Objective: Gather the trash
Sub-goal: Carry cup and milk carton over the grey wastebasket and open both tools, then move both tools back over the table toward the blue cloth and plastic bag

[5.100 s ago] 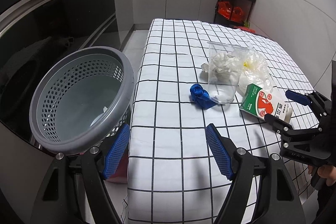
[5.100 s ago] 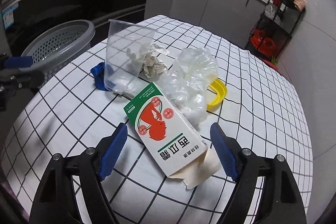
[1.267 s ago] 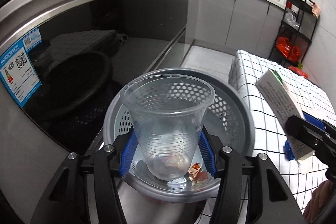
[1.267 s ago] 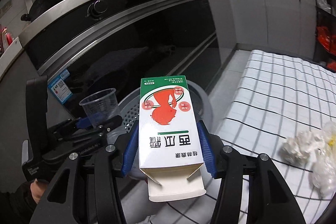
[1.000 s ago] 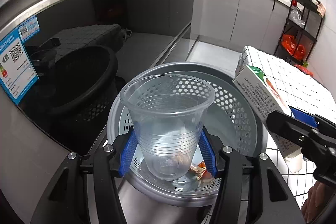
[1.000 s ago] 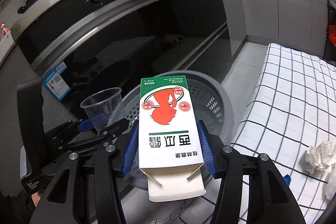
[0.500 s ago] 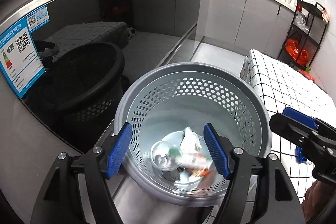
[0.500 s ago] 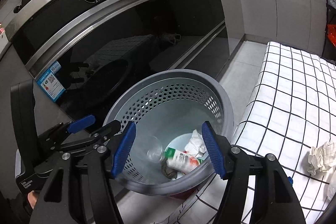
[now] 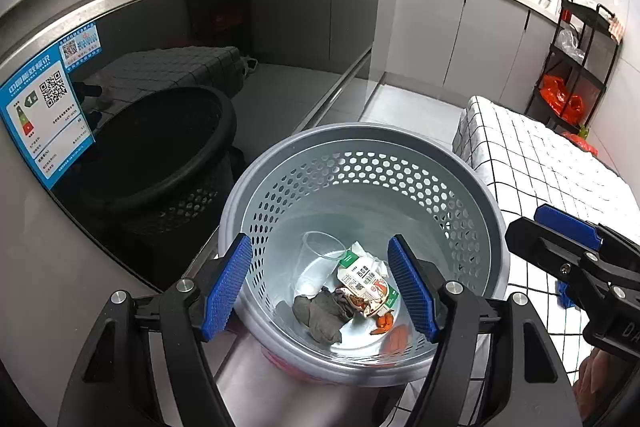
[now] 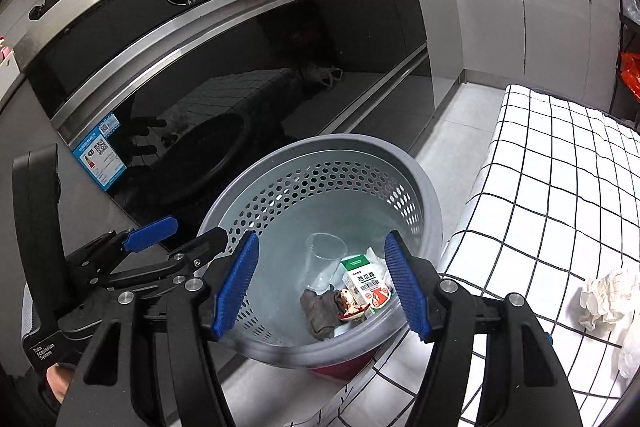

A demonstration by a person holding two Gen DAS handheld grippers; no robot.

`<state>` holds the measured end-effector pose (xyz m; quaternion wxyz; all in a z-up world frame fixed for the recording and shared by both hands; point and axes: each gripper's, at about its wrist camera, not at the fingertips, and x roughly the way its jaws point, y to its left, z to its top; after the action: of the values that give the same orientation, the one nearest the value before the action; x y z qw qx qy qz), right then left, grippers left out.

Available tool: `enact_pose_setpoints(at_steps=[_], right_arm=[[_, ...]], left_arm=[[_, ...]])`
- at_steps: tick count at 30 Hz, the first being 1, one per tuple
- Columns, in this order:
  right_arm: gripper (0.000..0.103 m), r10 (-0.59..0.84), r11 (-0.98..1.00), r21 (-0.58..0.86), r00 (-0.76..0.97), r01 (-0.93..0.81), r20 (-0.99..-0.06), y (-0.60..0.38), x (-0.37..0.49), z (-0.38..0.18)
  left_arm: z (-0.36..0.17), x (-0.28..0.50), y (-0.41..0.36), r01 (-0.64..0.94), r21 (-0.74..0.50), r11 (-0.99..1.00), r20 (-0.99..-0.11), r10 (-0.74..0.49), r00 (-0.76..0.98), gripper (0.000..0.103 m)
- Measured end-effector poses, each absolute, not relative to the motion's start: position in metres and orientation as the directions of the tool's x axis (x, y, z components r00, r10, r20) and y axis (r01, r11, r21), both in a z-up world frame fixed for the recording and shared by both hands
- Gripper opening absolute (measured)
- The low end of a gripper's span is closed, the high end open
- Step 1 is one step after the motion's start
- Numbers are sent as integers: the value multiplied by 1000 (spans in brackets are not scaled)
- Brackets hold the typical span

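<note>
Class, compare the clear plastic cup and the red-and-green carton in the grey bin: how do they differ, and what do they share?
The clear plastic cup is see-through and round; the carton is opaque, boxy and printed in white, green and red. The cup lies towards the wall, the carton nearer the middle, beside grey rags. Both lie tipped over inside the perforated grey bin, free of either gripper.

Both wrist views close above the shared basket (image 9: 492,227), downward.
</note>
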<state>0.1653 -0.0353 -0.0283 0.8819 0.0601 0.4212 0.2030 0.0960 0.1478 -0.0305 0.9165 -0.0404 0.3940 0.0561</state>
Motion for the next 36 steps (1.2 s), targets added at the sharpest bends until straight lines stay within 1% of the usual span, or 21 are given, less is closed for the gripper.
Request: enact_pose_setpoints(at_steps=[4,6,12,16,21,23,30,31,33,36], right_arm=[[63,406,912,278,565,-303,-718,-38,162,-27],[63,400,915,275,570,-295,-718,-39,159,-27],[63,386,921,271,580,-279,-717,-43,148,-27],[63,379,925,291,585,-243,-717,-51,138,-29],[63,347,938,283,599,-202,-722,-62,118,-32],[63,331,943,279,609,-182,-720,-69,108,-33],[64,238,969,228,642,-99,-729,-101,71,-36],[64,212,974,212,650,-79,-730,-109,64,-36],[65,165,982,186,662,-39,-731,-125,52,-35],[66,102,988,156,675,20,-730,-148,36,-34]], left_arm=[[-28,94,147,-131,-31,991,-724,68,686,70],[-27,92,145,-129,-35,991,-724,64,687,72],[-26,85,139,-113,-44,993,-724,46,688,72],[-29,80,133,-97,-47,994,-728,32,685,72],[-32,71,120,-63,-54,997,-732,3,682,72],[-32,67,114,-50,-54,997,-731,-6,683,74],[-30,55,91,4,-57,998,-724,-44,689,75],[-29,53,85,16,-54,998,-720,-50,692,75],[-28,49,76,33,-49,998,-716,-58,696,79],[-30,44,61,68,-45,997,-720,-80,690,79]])
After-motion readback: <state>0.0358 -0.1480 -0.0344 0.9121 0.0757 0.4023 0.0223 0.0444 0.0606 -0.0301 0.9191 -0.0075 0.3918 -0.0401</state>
